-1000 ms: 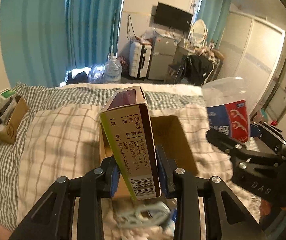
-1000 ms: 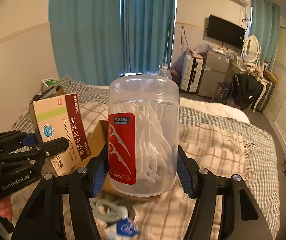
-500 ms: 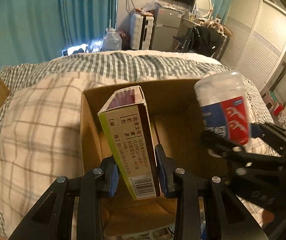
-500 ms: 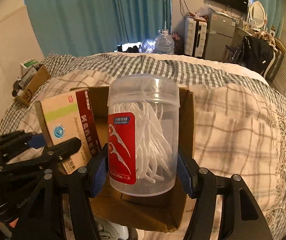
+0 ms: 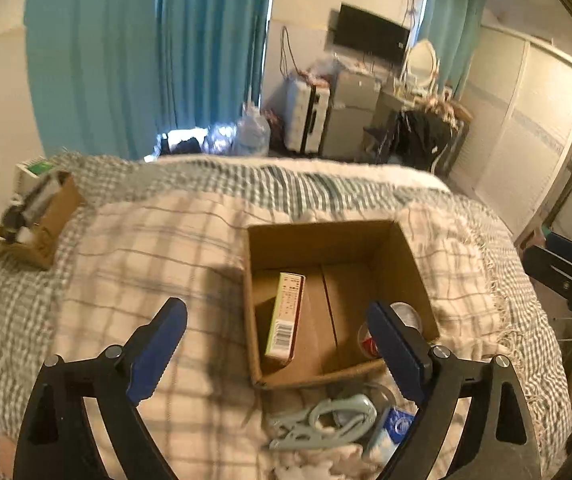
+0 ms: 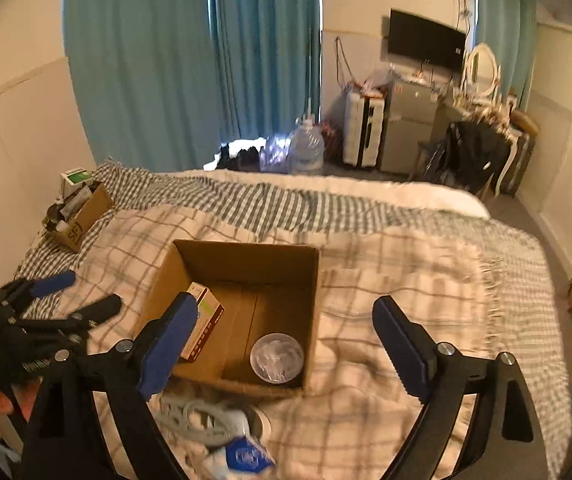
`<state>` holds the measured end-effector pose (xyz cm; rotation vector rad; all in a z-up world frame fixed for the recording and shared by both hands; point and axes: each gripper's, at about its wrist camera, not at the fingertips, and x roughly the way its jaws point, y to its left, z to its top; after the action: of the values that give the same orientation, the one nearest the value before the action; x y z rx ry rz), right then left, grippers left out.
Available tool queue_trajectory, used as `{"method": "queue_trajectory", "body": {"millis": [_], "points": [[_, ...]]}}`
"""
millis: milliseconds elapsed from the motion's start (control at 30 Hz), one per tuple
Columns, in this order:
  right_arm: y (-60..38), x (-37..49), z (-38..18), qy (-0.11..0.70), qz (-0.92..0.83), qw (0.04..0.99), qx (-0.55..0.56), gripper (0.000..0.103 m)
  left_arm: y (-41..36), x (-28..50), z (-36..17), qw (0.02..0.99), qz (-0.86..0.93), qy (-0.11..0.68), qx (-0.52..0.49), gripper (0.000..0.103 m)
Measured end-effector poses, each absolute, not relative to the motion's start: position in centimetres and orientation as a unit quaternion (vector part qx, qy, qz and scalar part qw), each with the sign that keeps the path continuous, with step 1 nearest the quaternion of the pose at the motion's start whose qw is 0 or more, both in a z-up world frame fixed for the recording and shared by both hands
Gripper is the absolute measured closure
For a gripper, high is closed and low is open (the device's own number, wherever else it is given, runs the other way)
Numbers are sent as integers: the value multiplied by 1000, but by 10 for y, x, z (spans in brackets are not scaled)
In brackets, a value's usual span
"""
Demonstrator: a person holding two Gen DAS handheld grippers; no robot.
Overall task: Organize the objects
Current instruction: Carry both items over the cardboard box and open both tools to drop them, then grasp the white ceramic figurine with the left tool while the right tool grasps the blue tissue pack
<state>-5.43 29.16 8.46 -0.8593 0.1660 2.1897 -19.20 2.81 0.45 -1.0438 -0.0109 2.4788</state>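
Note:
An open cardboard box [image 5: 326, 236] [image 6: 246, 252] sits on the checked blanket. Inside it, the green-and-maroon medicine box [image 5: 286, 318] [image 6: 206, 324] leans against the left wall. The clear floss-pick jar [image 6: 277, 358] stands upright in the box's near right corner; in the left wrist view only its lid [image 5: 406, 314] and a bit of red label show behind a finger. My left gripper [image 5: 282, 344] is open and empty above the box. My right gripper [image 6: 282, 338] is open and empty above it too. Each gripper shows at the edge of the other's view.
A pale green clip [image 5: 326, 420] [image 6: 198, 416] and a blue-and-white packet [image 5: 394, 428] [image 6: 246, 456] lie on the blanket in front of the box. A small cardboard box of items [image 5: 42, 224] [image 6: 80, 216] sits far left. The bed's edge drops off at right.
Both grippers opened and drew back upward. The medicine box and the floss-pick jar were let go and now rest inside the cardboard box.

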Motion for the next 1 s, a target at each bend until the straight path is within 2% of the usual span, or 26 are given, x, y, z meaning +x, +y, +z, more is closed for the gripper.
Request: {"method": "queue_trajectory", "body": {"millis": [100,167,400,733,1000], "points": [[264,-36,97,56,861,385,-327,5,3,-166,24,206,910,-9,-360,1],[247,-25,100,53,860,388,-327,1,-9,-149,32,191,918,-19,-347,0],[216,3,66,64,855,384,-344,0,-26,-100,26,166,928,-50,-331,0],[226,17,-31,82,818,407,-397,0,3,-88,-71,149,901,-28,-406,0],[253,14,-79,126,797,412,-423,0,29,-89,-153,163,857,-4,-488,2]]}}
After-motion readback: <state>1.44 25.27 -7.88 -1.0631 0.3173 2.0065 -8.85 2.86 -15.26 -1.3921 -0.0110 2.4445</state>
